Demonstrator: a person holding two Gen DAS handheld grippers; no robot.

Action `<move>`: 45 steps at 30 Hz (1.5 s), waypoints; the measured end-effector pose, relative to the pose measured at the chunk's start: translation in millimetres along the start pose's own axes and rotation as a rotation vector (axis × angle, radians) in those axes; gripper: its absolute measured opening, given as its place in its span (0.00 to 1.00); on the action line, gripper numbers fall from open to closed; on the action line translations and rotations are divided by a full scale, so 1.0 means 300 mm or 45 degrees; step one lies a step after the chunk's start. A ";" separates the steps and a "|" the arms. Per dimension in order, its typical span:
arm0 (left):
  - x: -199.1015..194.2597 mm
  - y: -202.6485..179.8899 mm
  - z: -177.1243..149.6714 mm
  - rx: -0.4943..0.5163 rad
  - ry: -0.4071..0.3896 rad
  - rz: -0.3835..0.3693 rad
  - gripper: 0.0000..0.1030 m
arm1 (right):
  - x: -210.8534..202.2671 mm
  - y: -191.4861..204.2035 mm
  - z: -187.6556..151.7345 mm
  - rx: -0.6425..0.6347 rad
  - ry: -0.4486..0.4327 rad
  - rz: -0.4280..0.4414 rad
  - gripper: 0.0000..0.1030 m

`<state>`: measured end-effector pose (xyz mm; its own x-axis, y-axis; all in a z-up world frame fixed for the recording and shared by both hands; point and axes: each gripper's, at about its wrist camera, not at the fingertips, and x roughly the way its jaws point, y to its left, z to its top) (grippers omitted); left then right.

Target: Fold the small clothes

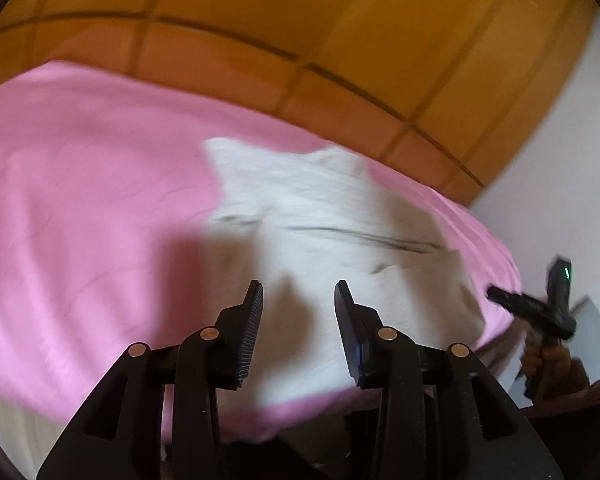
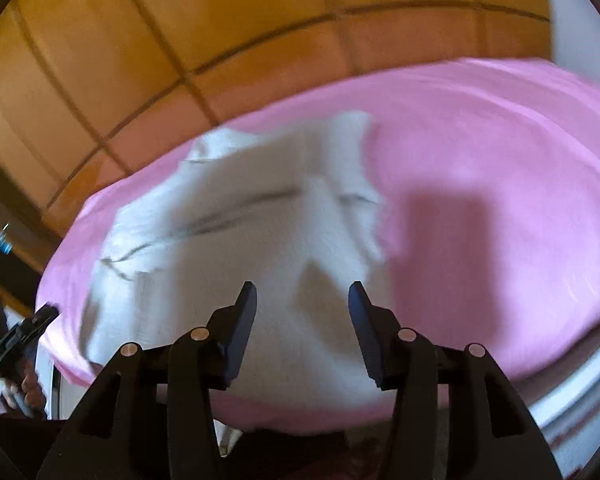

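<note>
The left gripper [image 1: 298,292] has its two fingers apart with nothing between them, and the right gripper [image 2: 302,294] is the same. Both hang just over a small white garment [image 1: 320,220] that lies partly folded and crumpled. It lies on a pink sheet [image 1: 80,180], with orange floor tiles [image 1: 300,8] beyond.

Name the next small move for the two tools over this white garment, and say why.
Probably lower both tools to the garment's near edge and pinch it for another fold. The left tool and right tool hang open and empty above the white garment, which lies rumpled on the pink sheet, not yet a neat fold.
</note>
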<state>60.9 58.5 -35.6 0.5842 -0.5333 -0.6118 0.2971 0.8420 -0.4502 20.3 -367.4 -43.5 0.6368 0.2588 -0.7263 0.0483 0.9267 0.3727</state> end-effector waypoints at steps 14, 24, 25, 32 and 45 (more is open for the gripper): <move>0.334 -0.113 -0.012 0.215 0.145 0.154 0.04 | 0.291 0.224 -0.011 -0.260 0.140 -0.078 0.05; 0.201 -0.134 0.061 0.212 -0.079 0.149 0.03 | 0.121 0.263 0.072 -0.250 -0.081 -0.026 0.04; 0.228 -0.127 0.070 0.208 -0.065 0.176 0.03 | 0.141 0.260 0.080 -0.241 -0.087 -0.039 0.04; 0.443 -0.099 0.049 0.219 0.097 0.342 0.03 | 0.384 0.199 0.038 -0.160 0.054 -0.132 0.05; 0.265 -0.018 0.053 0.177 0.021 0.438 0.55 | 0.362 0.192 0.044 -0.128 0.048 -0.095 0.12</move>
<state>117.8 12.7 -71.5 0.6560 -0.2175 -0.7227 0.1861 0.9746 -0.1243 102.6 -289.4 -93.3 0.6050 0.1965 -0.7716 0.0159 0.9659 0.2585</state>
